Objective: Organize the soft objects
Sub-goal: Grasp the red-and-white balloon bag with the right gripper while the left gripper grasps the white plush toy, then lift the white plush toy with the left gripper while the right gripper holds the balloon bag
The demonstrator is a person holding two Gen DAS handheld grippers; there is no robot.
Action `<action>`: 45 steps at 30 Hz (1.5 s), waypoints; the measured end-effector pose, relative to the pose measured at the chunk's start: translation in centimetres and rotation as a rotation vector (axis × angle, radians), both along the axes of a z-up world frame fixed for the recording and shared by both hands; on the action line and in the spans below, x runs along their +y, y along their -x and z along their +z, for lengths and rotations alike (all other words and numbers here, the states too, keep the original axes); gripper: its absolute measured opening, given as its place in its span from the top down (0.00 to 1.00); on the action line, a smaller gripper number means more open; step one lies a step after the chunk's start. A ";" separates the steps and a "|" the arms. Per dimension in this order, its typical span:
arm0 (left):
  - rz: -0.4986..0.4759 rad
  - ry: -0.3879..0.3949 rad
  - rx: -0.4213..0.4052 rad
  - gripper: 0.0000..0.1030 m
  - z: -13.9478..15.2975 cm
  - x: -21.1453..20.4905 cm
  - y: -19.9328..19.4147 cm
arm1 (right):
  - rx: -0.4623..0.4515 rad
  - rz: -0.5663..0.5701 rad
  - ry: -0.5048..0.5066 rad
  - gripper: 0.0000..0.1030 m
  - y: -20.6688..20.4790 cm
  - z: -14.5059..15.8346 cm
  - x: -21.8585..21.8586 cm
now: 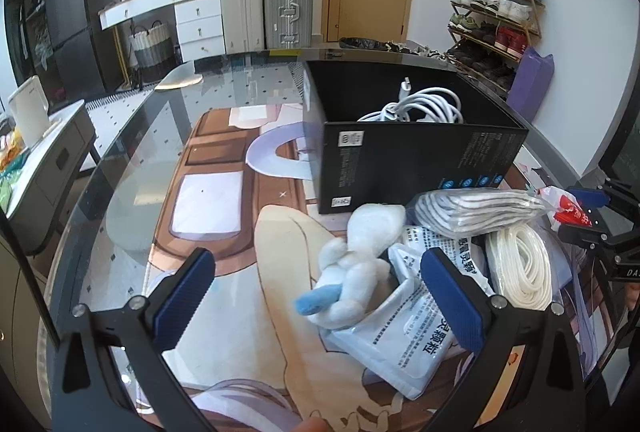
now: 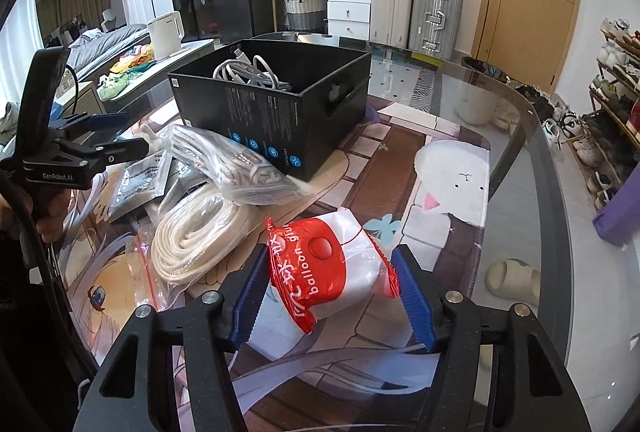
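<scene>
My left gripper (image 1: 316, 292) is open, its blue pads either side of a white plush toy (image 1: 356, 264) with a blue tip, not touching it. The toy lies on a white printed pouch (image 1: 404, 336). My right gripper (image 2: 332, 296) is shut on a red and white balloon-glue packet (image 2: 328, 268), also seen at the right edge of the left wrist view (image 1: 568, 208). A black box (image 1: 416, 152) holds white cables (image 1: 416, 106); it also shows in the right wrist view (image 2: 280, 104). A bagged white rope coil (image 2: 192, 236) and a bag of striped cloth (image 2: 236, 164) lie before the box.
The glass table (image 2: 516, 168) carries a printed mat (image 1: 224, 192). The left gripper shows in the right wrist view (image 2: 104, 136) at far left. Suitcases (image 1: 264, 8), a dresser and a shoe rack (image 1: 496, 20) stand behind the table.
</scene>
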State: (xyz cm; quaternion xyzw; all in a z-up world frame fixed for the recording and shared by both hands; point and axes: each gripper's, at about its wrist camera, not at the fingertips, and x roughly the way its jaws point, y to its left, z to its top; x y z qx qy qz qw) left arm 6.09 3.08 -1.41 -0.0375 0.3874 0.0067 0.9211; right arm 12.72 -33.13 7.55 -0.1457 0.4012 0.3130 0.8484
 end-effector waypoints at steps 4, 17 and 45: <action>0.019 0.002 0.028 0.00 -0.4 0.2 -0.4 | 0.000 0.005 -0.001 0.39 0.1 0.0 0.1; -0.047 0.107 0.060 0.17 -1.0 -0.1 -0.4 | 0.001 0.018 0.000 0.39 0.3 0.0 0.4; -0.082 0.180 0.063 0.62 -0.9 0.0 -0.3 | -0.001 0.026 0.004 0.39 0.4 0.1 0.6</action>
